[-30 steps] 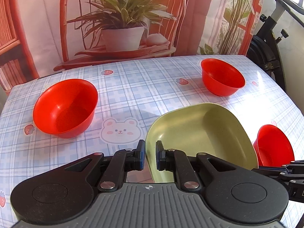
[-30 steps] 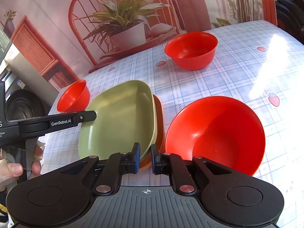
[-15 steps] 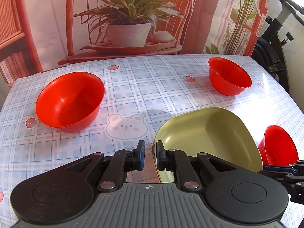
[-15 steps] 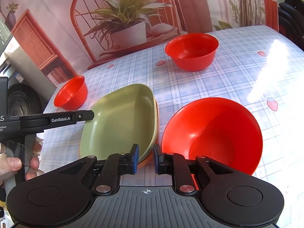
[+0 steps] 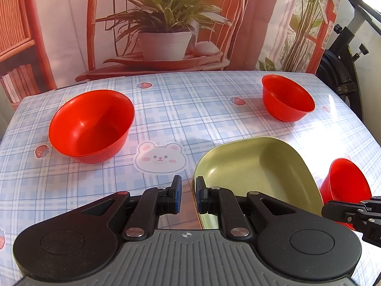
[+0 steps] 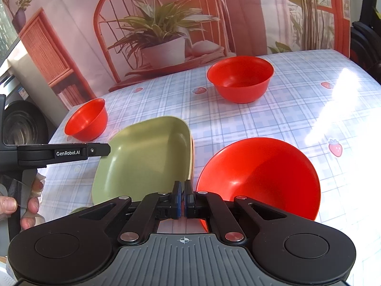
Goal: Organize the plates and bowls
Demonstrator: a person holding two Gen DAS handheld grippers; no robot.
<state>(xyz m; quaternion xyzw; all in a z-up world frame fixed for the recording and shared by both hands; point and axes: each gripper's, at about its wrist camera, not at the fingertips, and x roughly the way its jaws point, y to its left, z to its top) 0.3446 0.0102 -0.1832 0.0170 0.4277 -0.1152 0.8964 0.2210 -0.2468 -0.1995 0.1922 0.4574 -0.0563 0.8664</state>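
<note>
Left wrist view: your left gripper has its jaws drawn almost together, and the rim of the green square plate with rounded corners runs between them, lying against the right-hand pad. The hold looks like a pinch on that rim, though a sliver of gap shows on the other side. The plate sits tilted, just right of the jaws, over the blue-checked worktop. A large red plastic bowl stands well apart to the left. A smaller red plastic bowl is at the far right corner, and a third red bowl is just beside the plate's right edge.

Right wrist view: your right gripper is closing; its jaws stand pressed together with nothing between them. They sit at the near corner of the green plate, where a thin orange edge shows beneath it. The wide red bowl is just right of the jaws. Your left gripper meets the plate's left rim.
</note>
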